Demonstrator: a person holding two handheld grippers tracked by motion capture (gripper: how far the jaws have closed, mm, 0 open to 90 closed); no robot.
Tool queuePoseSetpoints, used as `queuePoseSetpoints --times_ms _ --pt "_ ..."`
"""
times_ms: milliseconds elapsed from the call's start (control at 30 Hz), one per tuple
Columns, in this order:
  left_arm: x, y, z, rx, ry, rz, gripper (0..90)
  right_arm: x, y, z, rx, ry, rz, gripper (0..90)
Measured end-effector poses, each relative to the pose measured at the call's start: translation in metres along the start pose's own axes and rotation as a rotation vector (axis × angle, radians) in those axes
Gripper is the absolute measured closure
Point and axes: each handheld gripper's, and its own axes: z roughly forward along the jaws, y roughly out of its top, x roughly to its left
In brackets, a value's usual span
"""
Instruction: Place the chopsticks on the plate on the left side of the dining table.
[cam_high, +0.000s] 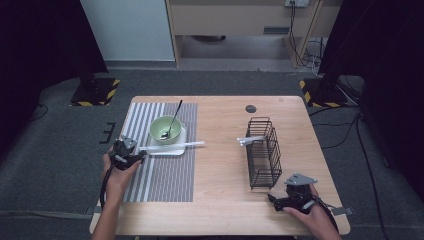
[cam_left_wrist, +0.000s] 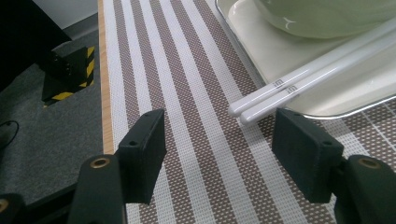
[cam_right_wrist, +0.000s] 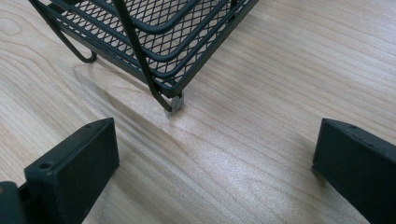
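— Two forearms are seen lowest in the high view, each hand wrapped round a gripper. What is being worked on?

— White chopsticks (cam_high: 172, 146) are laid across a small tray (cam_high: 175, 150) beside a green bowl (cam_high: 165, 129) holding a dark spoon (cam_high: 173, 120). The left gripper (cam_high: 131, 151) is held just short of their near ends, probably so they can be taken endwise. A second white pair (cam_high: 251, 140) is seen poking from the wire basket (cam_high: 263, 152), so sorting into it is judged likely.

— And in the left gripper view?

— The fingers (cam_left_wrist: 142, 154) are spread, nothing pinched. The chopstick tips (cam_left_wrist: 243, 112) lie ahead of the gap, nearer the right-hand finger, overhanging the tray rim (cam_left_wrist: 336, 113) above the striped mat (cam_left_wrist: 187, 116); that overhang is judged to leave room for a finger underneath.

— The right gripper view?

— Fingers (cam_right_wrist: 74, 168) are spread wide over bare table (cam_right_wrist: 261, 93), nothing between them. A basket foot (cam_right_wrist: 176, 102) stands ahead of the gap. The right gripper (cam_high: 277, 200) is kept near the basket's near end, perhaps to steady it.
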Motion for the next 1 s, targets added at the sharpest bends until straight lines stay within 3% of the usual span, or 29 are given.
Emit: queuePoseSetpoints --times_ms 433,1000 --pt "0.004 0.001 0.008 -0.013 -0.005 -0.041 34.7 0.000 0.000 0.000 0.000 -0.001 0.001 0.3" --pt "0.003 0.002 0.013 -0.011 -0.004 -0.030 34.5 0.000 0.000 0.000 0.001 -0.001 0.002 0.3"
